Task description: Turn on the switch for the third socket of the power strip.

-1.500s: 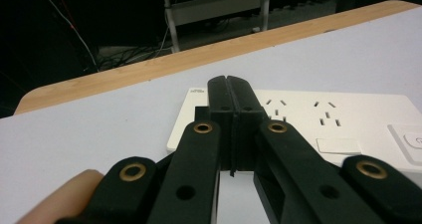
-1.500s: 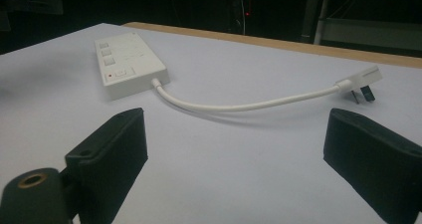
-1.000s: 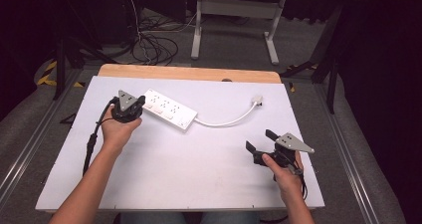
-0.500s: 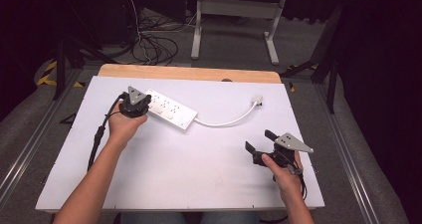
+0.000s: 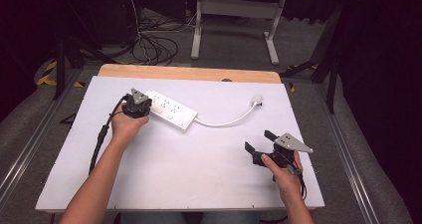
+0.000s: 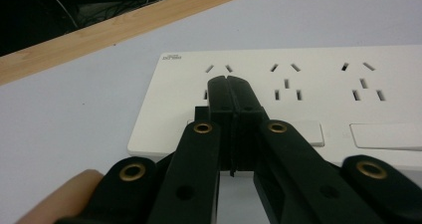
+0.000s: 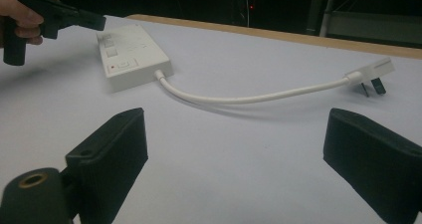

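Observation:
A white power strip (image 5: 169, 109) lies at the back left of the white table (image 5: 199, 184), with several sockets and rocker switches on top (image 6: 308, 84). Its white cable (image 5: 226, 120) curves right to a plug (image 5: 257, 101) lying loose on the table. My left gripper (image 5: 143, 106) is shut, and its tips (image 6: 230, 82) rest over the strip's left end by the first socket and switch. My right gripper (image 5: 259, 140) stands open near the front right, with nothing between its jaws (image 7: 239, 134). From there the strip (image 7: 132, 55), the plug (image 7: 370, 74) and the left gripper (image 7: 94, 21) are in sight.
A wooden band (image 5: 189, 73) runs along the table's far edge. Beyond it are floor cables (image 5: 149, 45) and a metal stand (image 5: 234, 15). The left gripper's black cable (image 5: 102, 134) trails along the forearm.
My left gripper has moved right and forward until its shut tips are over the power strip's left end. The right gripper has stayed still and open.

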Motion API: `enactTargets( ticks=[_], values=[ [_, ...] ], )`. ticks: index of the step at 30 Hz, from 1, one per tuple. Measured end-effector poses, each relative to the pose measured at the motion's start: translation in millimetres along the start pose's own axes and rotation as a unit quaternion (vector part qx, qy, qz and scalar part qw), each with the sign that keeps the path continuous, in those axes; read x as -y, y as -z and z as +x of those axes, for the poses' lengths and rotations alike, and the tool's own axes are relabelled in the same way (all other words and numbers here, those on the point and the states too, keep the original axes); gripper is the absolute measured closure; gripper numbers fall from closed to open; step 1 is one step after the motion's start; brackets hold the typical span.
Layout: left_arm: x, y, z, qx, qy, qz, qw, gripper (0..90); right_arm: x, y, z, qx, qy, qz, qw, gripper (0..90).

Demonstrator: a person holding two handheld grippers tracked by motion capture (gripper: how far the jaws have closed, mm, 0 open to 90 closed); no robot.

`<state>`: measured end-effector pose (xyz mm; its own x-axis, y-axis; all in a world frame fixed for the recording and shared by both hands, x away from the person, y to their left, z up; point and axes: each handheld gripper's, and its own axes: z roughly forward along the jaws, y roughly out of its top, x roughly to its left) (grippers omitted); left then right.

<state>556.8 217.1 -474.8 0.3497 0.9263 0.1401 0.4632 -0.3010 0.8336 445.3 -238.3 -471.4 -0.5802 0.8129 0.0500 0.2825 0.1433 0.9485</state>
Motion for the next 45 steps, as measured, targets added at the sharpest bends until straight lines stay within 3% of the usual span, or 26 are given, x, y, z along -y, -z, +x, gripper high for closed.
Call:
enactTargets(
  ticks=[13, 27, 36, 40, 45],
  values=[
    [5.4, -8.1, 1.0, -0.011, 0.006, 0.004, 0.9999, 89.8, 1.0, 0.5, 0.6, -0.001, -0.001, 0.0, 1.0, 10.7],
    [7.9, -9.1, -0.6, -0.013, -0.006, -0.005, 0.9999, 89.8, 0.4, 0.5, 1.1, -0.001, -0.005, -0.001, 1.0, 10.8],
    [12.0, -9.0, -0.9, -0.015, 0.001, -0.017, 0.9997, 89.9, 0.0, 1.4, -0.1, -0.002, -0.005, -0.004, 1.0, 10.8],
    [12.1, -8.9, -3.5, -0.024, -0.009, -0.018, 0.9995, 89.9, 0.0, 0.8, 0.4, -0.002, -0.006, -0.003, 1.0, 10.8],
    [12.0, -9.1, -3.0, -0.016, -0.013, -0.013, 0.9997, 90.0, -1.1, 1.0, 1.6, -0.004, -0.007, -0.005, 1.0, 10.8]
  ],
)
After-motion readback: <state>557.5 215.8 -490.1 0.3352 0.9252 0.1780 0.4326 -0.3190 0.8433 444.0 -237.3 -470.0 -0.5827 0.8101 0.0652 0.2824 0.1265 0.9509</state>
